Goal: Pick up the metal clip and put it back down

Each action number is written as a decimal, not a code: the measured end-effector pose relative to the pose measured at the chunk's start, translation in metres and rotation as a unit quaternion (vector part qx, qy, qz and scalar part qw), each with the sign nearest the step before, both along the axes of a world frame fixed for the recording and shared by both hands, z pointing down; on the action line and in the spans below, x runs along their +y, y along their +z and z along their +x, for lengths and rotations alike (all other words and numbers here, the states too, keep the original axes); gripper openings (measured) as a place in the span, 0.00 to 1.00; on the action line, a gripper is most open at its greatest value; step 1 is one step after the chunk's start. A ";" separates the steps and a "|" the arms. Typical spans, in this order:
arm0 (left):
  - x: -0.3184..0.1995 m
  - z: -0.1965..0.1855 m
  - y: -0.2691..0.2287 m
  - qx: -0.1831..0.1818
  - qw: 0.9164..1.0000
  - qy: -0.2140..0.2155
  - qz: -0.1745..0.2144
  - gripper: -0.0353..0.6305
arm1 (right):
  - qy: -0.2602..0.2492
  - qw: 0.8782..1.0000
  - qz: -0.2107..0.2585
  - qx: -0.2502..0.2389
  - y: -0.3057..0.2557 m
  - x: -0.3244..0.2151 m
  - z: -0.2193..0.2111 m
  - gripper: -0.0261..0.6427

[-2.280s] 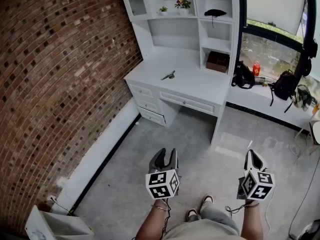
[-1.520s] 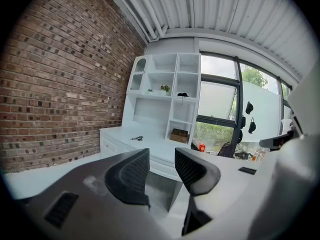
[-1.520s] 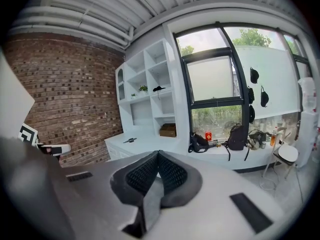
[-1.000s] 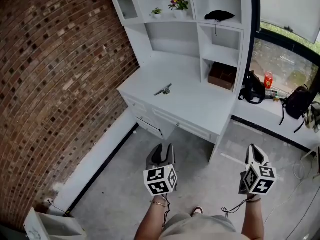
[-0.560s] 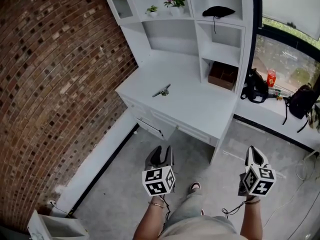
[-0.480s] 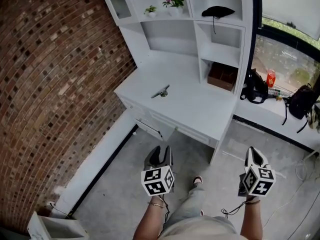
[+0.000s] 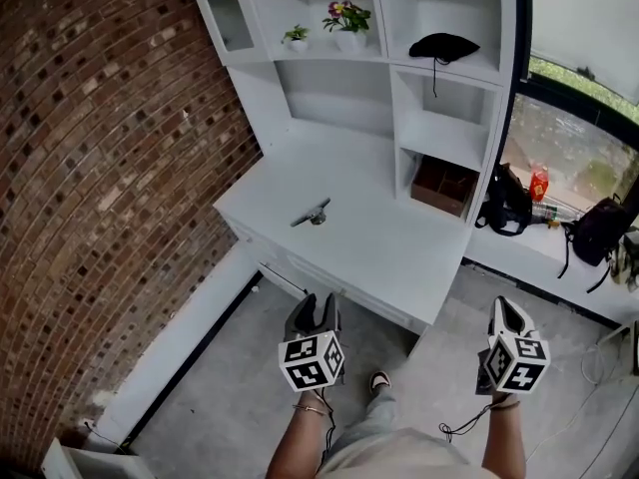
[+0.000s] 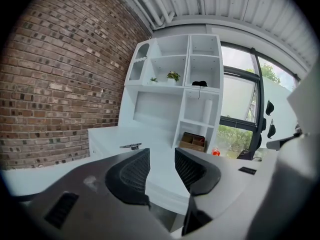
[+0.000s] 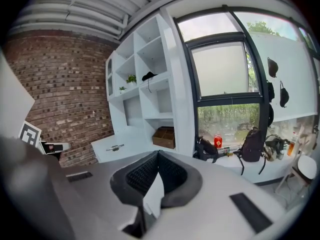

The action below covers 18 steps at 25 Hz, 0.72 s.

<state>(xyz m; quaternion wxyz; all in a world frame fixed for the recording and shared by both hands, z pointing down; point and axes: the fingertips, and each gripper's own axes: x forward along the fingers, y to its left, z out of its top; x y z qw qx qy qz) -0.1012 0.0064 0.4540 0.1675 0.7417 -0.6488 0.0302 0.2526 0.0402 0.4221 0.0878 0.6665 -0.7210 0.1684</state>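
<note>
The metal clip [image 7: 311,214] lies flat on the white desk [image 7: 369,242], left of the desktop's middle. It shows small in the left gripper view [image 8: 130,146] and in the right gripper view [image 9: 115,147]. My left gripper [image 7: 316,313] hangs over the floor just short of the desk's front edge, its jaws a little apart and empty [image 8: 161,166]. My right gripper [image 7: 506,314] is held farther right over the floor, its jaws pressed together on nothing [image 9: 157,171]. Both are well short of the clip.
A white hutch with shelves rises behind the desk, holding small potted plants [image 7: 340,16] and a black cap [image 7: 443,45]. A brown box [image 7: 444,185] sits in a lower cubby. A brick wall [image 7: 110,168] runs along the left. Bags and a red bottle [image 7: 538,183] line the window ledge.
The desk and clip have drawn closer in the head view as the person walked forward. Both grippers stay held low in front, jaws unchanged.
</note>
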 end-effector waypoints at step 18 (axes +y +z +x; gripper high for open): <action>-0.168 -0.029 -0.006 0.000 1.000 -0.028 -0.006 0.28 | -0.025 0.999 -0.010 0.018 -0.002 -0.180 -0.011 0.04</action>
